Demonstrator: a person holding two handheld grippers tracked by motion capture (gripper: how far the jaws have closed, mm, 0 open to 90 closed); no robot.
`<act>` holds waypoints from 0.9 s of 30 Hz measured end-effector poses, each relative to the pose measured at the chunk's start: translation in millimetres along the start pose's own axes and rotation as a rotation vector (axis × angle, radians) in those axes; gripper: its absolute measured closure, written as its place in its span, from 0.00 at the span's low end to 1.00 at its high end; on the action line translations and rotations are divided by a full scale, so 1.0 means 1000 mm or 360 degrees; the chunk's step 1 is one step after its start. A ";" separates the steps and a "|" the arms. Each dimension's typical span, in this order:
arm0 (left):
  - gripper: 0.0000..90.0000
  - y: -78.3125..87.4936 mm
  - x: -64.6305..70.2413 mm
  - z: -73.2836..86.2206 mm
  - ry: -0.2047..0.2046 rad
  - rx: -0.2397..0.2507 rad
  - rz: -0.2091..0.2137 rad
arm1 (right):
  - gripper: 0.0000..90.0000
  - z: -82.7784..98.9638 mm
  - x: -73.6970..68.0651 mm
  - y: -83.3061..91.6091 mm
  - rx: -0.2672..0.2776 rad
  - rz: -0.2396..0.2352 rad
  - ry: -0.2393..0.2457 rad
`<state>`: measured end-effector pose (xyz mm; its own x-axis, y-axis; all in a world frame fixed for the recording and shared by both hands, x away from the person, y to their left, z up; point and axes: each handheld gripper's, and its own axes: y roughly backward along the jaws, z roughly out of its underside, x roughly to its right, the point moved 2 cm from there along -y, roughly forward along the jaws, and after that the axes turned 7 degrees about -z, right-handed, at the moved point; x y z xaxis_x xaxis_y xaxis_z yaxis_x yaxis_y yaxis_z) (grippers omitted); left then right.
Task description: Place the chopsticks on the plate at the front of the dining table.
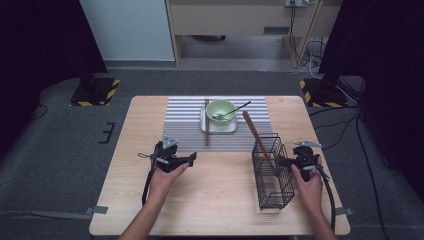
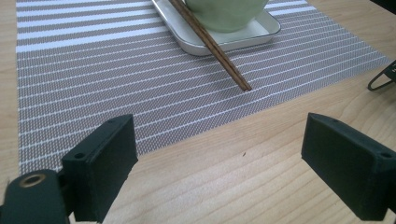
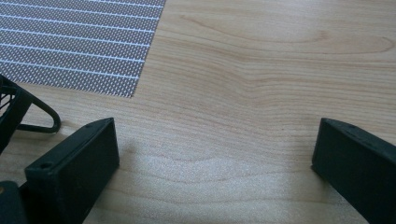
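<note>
A green bowl [image 1: 221, 110] with a spoon [image 1: 236, 109] in it stands on a white square plate [image 1: 212, 129] on a striped mat [image 1: 185, 120]. A pair of brown chopsticks [image 1: 206, 122] lies on the mat along the plate's left side. In the left gripper view the chopsticks [image 2: 212, 44] rest against the plate [image 2: 243, 39] below the bowl [image 2: 224, 11]. Another brown pair [image 1: 255, 132] leans out of a black wire basket [image 1: 272, 175]. My left gripper [image 1: 191, 158] [image 2: 224, 163] is open over bare wood just before the mat [image 2: 93, 70]. My right gripper [image 1: 283, 161] [image 3: 215, 163] is open beside the basket's right wall.
The basket's foot [image 3: 9, 107] and a corner of the mat [image 3: 70, 37] lie at the left of the right gripper view. Light wooden table [image 1: 220, 200] stretches between the two hands. Grey floor and dark stands surround the table.
</note>
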<state>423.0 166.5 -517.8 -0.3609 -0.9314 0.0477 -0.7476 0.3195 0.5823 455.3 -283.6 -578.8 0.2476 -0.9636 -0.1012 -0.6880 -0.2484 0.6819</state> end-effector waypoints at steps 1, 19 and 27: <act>0.11 0.000 0.000 0.000 0.0000 0.0000 0.0000 | 0.01 0.000 0.000 0.000 0.0000 0.0000 0.0000; 0.10 0.010 -0.016 0.026 -0.0035 -0.0075 -0.0021 | 0.01 0.000 0.000 0.000 0.0000 0.0001 -0.0001; 0.08 0.015 -0.040 0.037 -0.0100 -0.0158 -0.0119 | 0.01 0.000 0.000 0.000 0.0000 0.0000 -0.0001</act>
<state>405.5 215.4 -540.6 -0.3428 -0.9382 -0.0476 -0.7157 0.2280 0.6601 455.2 -283.5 -578.8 0.2470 -0.9637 -0.1016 -0.6880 -0.2482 0.6820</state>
